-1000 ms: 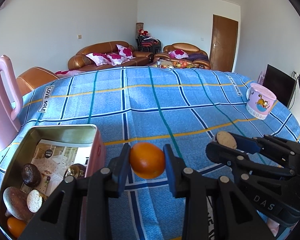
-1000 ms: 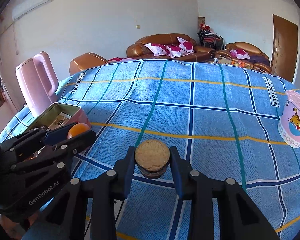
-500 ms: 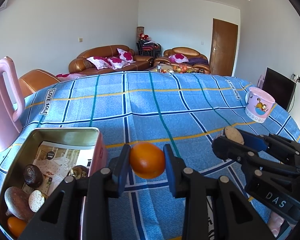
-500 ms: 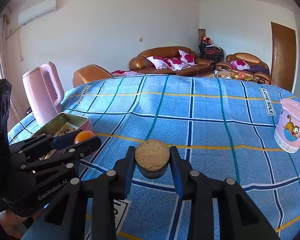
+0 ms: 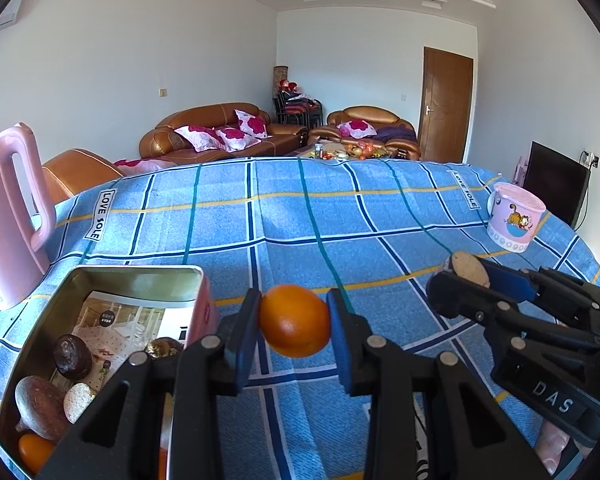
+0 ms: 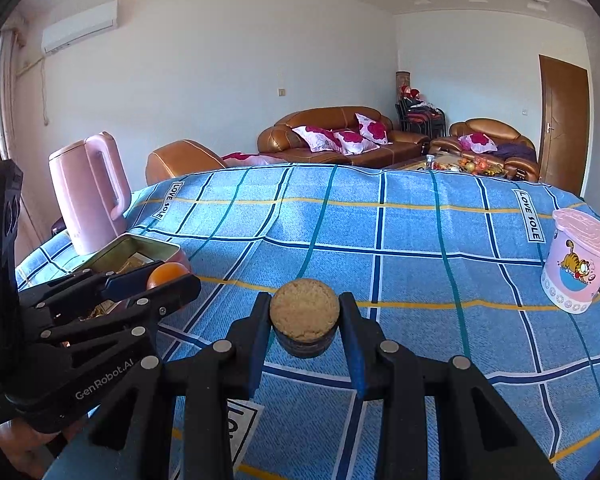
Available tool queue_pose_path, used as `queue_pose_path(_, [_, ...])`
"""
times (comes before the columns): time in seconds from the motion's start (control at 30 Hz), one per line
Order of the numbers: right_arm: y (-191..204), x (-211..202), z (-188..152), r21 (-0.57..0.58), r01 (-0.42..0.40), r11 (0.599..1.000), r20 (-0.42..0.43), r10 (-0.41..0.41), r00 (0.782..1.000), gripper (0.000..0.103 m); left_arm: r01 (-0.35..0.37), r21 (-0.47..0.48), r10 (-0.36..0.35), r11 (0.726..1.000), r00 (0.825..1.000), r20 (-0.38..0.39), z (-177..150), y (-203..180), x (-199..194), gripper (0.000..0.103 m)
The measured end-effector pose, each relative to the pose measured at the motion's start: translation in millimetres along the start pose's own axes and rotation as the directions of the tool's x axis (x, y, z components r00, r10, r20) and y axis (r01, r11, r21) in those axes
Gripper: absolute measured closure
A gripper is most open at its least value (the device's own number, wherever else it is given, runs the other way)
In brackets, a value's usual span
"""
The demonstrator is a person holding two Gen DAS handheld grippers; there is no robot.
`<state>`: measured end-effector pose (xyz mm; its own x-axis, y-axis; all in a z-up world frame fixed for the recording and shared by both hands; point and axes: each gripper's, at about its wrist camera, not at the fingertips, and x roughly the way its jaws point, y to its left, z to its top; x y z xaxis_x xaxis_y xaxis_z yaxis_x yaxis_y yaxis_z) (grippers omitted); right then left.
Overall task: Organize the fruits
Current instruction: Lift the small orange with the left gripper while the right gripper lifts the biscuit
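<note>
Left gripper [image 5: 294, 322] clamps the orange [image 5: 294, 321] mid-frame, right gripper [image 6: 305, 320] pinches a tan-topped fruit [image 6: 304, 312]; swing each over the tin [image 5: 100, 276], lower left, before releasing.

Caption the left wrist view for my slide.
Left tongs grip an orange beside an open tin of fruit; right tongs hold a tan-topped piece above a blue plaid cloth.

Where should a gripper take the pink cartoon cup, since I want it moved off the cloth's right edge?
Grip the pink cartoon cup across its side wall below the rim, coming from the near side with the fingers level. It stands upright, its wall tapers downward, and no handle shows in either view.
</note>
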<state>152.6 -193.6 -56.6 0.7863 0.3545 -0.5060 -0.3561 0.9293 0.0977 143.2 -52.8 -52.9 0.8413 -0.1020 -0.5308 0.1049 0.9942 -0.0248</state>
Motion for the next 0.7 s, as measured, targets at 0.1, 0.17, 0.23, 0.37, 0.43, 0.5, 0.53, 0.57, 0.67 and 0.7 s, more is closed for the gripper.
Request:
queue_pose_path(0.1, [-0.5, -2.2, -0.1, 0.0, 0.002, 1.0, 0.011, -0.002, 1.0, 0.067, -0.001, 0.002, 0.001, 1.0, 1.0, 0.007, -0.2, 0.1, -1.2, 0.068])
queue_pose_path(0.17, [-0.9, -4.1, -0.5, -0.001, 0.004, 1.0, 0.018, -0.004, 1.0, 0.067, -0.002, 0.002, 0.002, 1.0, 1.0, 0.012, -0.2, 0.2, -2.1, 0.068])
queue_pose_path(0.23, [-0.7, -5.6, -0.7, -0.001, 0.006, 1.0, 0.026, -0.006, 1.0, 0.067, -0.004, 0.002, 0.004, 1.0, 1.0, 0.017, -0.1, 0.1, -3.2, 0.068])
queue_pose_path(0.37, [-0.6, -8.2, -1.3, -0.003, 0.009, 1.0, 0.039, -0.009, 0.999, 0.067, -0.006, 0.003, 0.006, 1.0, 1.0, 0.026, 0.0, -0.2, -4.8, 0.068])
queue_pose_path(0.43, [-0.6, -9.8, -1.6, -0.004, 0.011, 1.0, 0.046, -0.011, 0.999, 0.067, -0.007, 0.002, 0.007, 1.0, 0.999, 0.031, 0.0, 0.1, -5.7, 0.068])
queue_pose_path(0.5, [-0.6, -11.7, -1.4, -0.005, 0.013, 1.0, 0.055, -0.013, 0.998, 0.067, -0.009, 0.001, 0.009, 1.0, 0.999, 0.037, -0.3, 0.1, -6.8, 0.068])
queue_pose_path(0.53, [-0.8, -12.5, -1.2, -0.005, 0.014, 1.0, 0.06, -0.013, 0.998, 0.067, -0.01, 0.001, 0.01, 1.0, 0.999, 0.04, -0.2, 0.2, -7.4, 0.068])
queue_pose_path(0.57, [-0.7, -13.6, -1.6, -0.006, 0.015, 1.0, 0.065, -0.014, 0.998, 0.067, -0.011, 0.001, 0.011, 1.0, 0.999, 0.043, -0.3, 0.0, -7.6, 0.068])
queue_pose_path(0.67, [-0.5, -16.0, -1.8, -0.008, 0.018, 1.0, 0.078, -0.017, 0.997, 0.067, -0.014, -0.001, 0.014, 1.0, 0.999, 0.052, -0.9, 0.6, -9.3, 0.068])
queue_pose_path(0.7, [-0.5, -16.9, -1.9, -0.008, 0.019, 1.0, 0.083, -0.018, 0.996, 0.067, -0.016, -0.002, 0.016, 1.0, 0.998, 0.055, -1.1, 0.9, -10.1, 0.068])
